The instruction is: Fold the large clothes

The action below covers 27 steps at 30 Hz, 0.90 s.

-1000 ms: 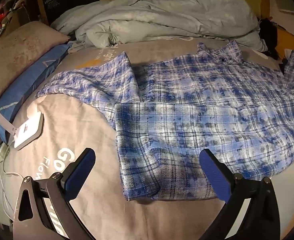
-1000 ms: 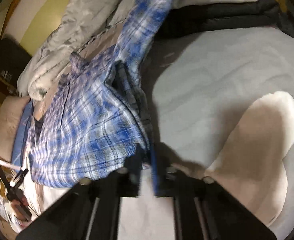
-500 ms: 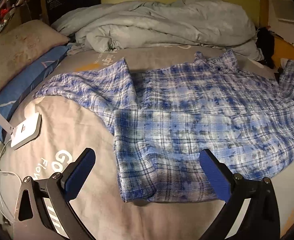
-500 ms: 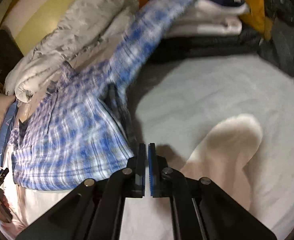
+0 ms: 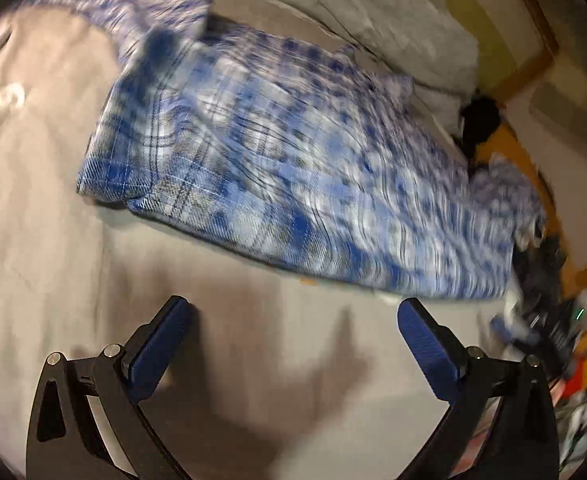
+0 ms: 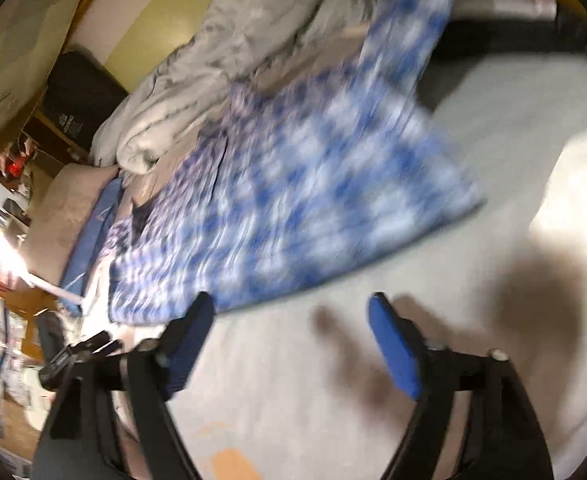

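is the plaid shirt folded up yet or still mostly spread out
Mostly spread: the plaid shirt lies flat across the bed, one sleeve stretched out.

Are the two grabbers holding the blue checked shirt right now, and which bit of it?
No. The left gripper and right gripper are both open and empty. The right one's jaws have just opened. The shirt lies loose on the bed.

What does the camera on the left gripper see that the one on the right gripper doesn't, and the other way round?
Only the left view shows white lettering printed on the bed cover and a dark clutter of things past the shirt's far end.

Only the right view shows a blue pillow beside a beige pillow, a black box by the wall, and the shirt's long sleeve stretching away.

Both show the blue checked shirt spread on the bed, the grey duvet behind it, and open jaws with nothing between them.
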Each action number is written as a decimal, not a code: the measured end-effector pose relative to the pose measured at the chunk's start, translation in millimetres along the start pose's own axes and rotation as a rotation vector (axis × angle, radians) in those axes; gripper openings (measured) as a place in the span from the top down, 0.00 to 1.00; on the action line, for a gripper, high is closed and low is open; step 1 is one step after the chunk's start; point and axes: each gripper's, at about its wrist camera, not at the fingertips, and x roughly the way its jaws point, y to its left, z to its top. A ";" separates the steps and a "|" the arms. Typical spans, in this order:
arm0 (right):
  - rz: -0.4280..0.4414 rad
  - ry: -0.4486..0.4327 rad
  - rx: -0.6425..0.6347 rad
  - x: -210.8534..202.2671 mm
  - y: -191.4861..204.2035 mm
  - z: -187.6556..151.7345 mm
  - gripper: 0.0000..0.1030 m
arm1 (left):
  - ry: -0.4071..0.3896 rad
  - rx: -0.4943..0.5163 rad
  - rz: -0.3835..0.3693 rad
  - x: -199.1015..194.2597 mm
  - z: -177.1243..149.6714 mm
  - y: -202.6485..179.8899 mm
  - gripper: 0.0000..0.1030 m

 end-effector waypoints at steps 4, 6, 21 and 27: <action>-0.068 -0.097 0.025 22.9 -1.4 3.8 0.15 | -0.094 -0.052 -0.027 13.9 21.5 11.9 0.01; -0.135 -0.172 -0.006 27.9 2.8 10.2 0.13 | -0.127 0.004 0.034 21.0 33.3 8.0 0.19; -0.341 -0.365 -0.308 -65.5 53.5 -22.7 0.97 | -0.278 0.305 0.288 -52.7 -3.3 -39.3 0.95; -0.419 -0.246 -0.303 -55.2 38.9 -54.7 0.97 | -0.197 0.337 0.353 -45.3 -30.9 -39.9 0.93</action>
